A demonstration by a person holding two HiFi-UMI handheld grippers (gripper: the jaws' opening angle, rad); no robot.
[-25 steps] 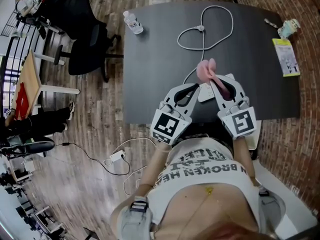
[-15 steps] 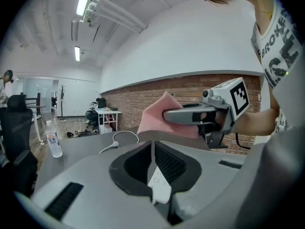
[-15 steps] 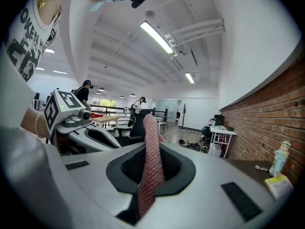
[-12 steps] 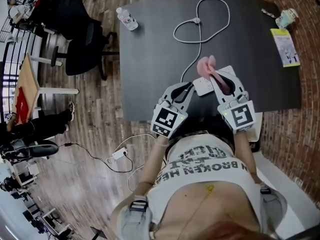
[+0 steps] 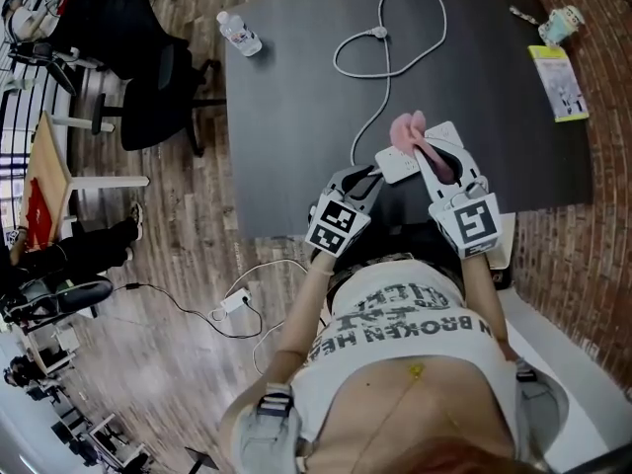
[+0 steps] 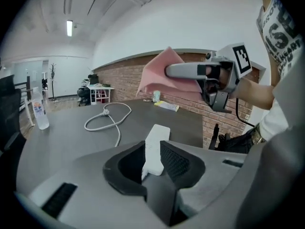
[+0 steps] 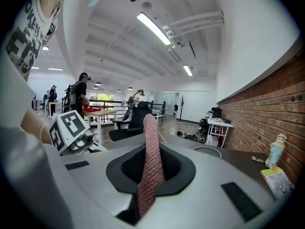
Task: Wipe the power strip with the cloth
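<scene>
the left gripper (image 5: 368, 178) has sunk toward the table (image 5: 296, 117), its jaws just opening and now apart around the near end of the one power strip (image 5: 405, 166). just beside the strip, the right gripper (image 5: 437, 156) stays clamped on the one pink cloth (image 5: 408, 134). one clear bottle (image 5: 238, 33) stands well beyond the strip, contents unclear.

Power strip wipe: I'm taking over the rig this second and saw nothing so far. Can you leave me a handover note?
Left claw: jaws have just been opening. They stand slightly apart, with the near end of the white power strip between them, not clamped.
Right claw: shut on the pink cloth, held in the air above the strip, not touching it.
The strip lies flat on the dark table, its cord looped beyond.
Done: cloth in hand, strip reached.
Left: probably steady the strip, lower the cloth, wipe its top.
</scene>
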